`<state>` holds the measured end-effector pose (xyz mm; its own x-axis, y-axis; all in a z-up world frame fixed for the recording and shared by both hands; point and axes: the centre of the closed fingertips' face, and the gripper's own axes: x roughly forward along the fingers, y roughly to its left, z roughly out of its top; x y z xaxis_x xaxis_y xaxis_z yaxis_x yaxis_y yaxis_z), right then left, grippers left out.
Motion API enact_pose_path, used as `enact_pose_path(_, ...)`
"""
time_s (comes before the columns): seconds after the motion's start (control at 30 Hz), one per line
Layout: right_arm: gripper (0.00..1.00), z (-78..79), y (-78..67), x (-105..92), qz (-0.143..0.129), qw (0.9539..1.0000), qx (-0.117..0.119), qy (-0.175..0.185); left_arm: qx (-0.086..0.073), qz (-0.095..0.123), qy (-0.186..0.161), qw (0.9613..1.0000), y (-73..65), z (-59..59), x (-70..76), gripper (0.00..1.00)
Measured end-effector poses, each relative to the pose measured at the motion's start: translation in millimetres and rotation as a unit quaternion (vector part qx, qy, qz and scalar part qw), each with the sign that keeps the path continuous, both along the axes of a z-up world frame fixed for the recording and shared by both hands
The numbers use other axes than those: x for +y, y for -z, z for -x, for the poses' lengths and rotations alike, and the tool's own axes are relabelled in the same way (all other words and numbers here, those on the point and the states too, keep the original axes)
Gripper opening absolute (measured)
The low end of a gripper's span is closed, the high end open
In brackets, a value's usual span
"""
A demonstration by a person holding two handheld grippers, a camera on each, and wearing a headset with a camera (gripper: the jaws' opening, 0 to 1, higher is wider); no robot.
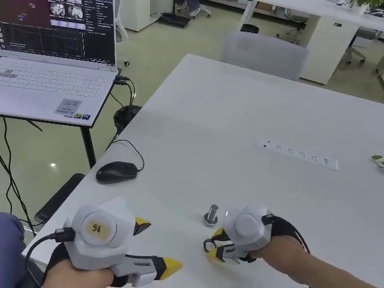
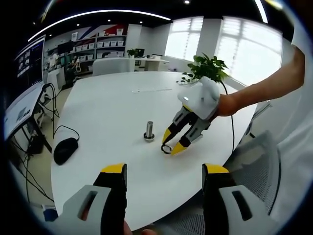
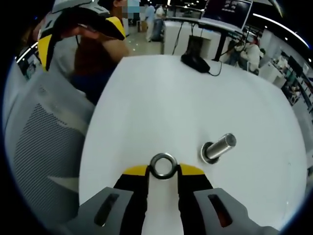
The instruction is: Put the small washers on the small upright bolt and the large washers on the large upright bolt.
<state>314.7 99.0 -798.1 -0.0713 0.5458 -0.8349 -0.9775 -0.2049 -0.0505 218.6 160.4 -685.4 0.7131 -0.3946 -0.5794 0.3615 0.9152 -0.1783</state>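
Right gripper first: its yellow-tipped jaws are squeezed together on a shiny metal ring washer, pinching it by the rim so the hole faces the right gripper view. The left gripper has its jaws spread wide apart with nothing between them. It hangs at the near edge of the table, well off to the left of the other one in the head view. Everything's sitting on a big white table with rounded corners, with a grey padded chair tucked in at the far side. An open silver laptop with its screen lit sits on a separate stand off the table's left edge. A long white power strip lies flat toward the right side of the table, and a black computer mouse rests near the left edge with its cable looping away. Now the small stuff: a short silver upright bolt stands on a wider flat base, just beside the right gripper's tips. The washer is held low over the tabletop near that bolt, off to its side and not over it. Can't tell if it's actually touching the table.
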Motion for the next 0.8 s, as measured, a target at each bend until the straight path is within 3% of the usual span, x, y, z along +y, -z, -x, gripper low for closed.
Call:
enact_pose_path(0.17, 0.23, -9.1, -14.7, 1.5, -0.007, 0.9998, -0.015, 0.006, 0.0, 0.0, 0.0, 1.0, 0.2, -0.1, 0.4, 0.61)
enact_pose_path(0.5, 0.23, -41.8, -49.9, 12.0, -0.024, 0.9984, -0.045, 0.024, -0.002, 0.002, -0.001, 1.0, -0.6, -1.4, -0.9, 0.61)
enact_pose_path(0.8, 0.23, -61.3, -53.9, 22.7, -0.015, 0.998, -0.055, 0.027, -0.001, 0.001, -0.001, 1.0, 0.2, -0.2, -1.3, 0.61)
